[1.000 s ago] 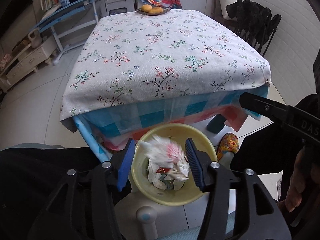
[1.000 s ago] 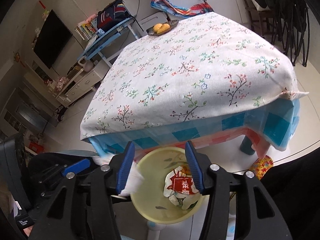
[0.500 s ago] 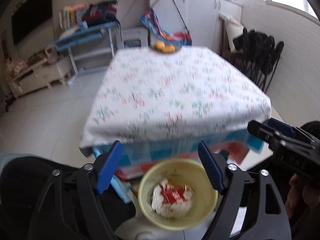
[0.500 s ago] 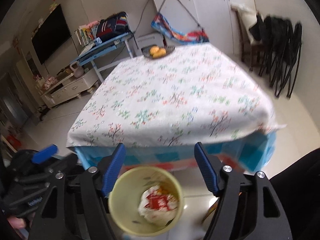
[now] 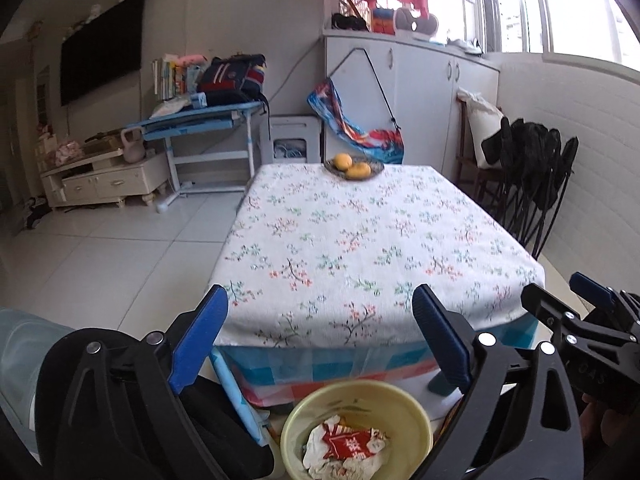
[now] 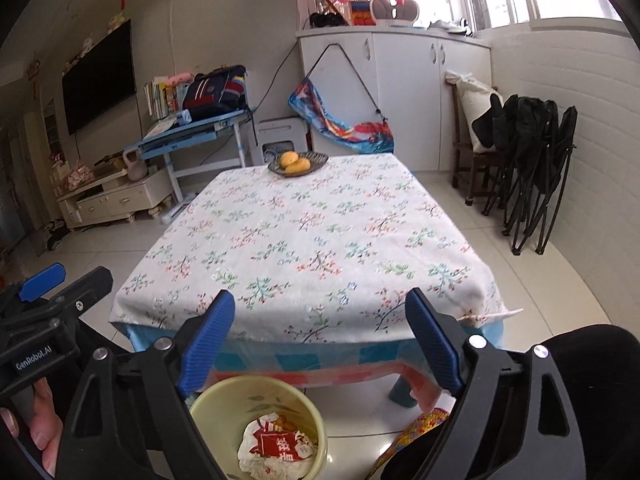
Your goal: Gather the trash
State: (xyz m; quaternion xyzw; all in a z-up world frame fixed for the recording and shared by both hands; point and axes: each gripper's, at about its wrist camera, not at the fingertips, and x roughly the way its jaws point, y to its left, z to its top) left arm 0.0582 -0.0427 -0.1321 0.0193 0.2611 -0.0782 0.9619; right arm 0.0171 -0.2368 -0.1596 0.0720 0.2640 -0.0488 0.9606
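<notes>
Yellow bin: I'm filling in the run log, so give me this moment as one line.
left claw: opening, empty | right claw: opening, empty | crumpled wrappers: inside yellow bin | floral table: only fruit plate

My left wrist camera looks forward and somewhat down along my left gripper [image 5: 320, 344], from just in front of the near edge of the desk [image 5: 360, 240], facing the far cabinets [image 5: 420, 92] and window. The yellow bin [image 5: 356, 432] sits close beneath it, at the bottom of the frame. My right wrist camera looks the same way along my right gripper [image 6: 320, 340], from a little further right, so the desk [image 6: 312, 240] slants slightly leftward. Both views share the desk, the bin [image 6: 260, 420], the fruit plate [image 5: 354, 166] at the far edge, the TV wall and the folded chairs [image 6: 532, 168]. Each camera catches the other gripper at its frame edge.
</notes>
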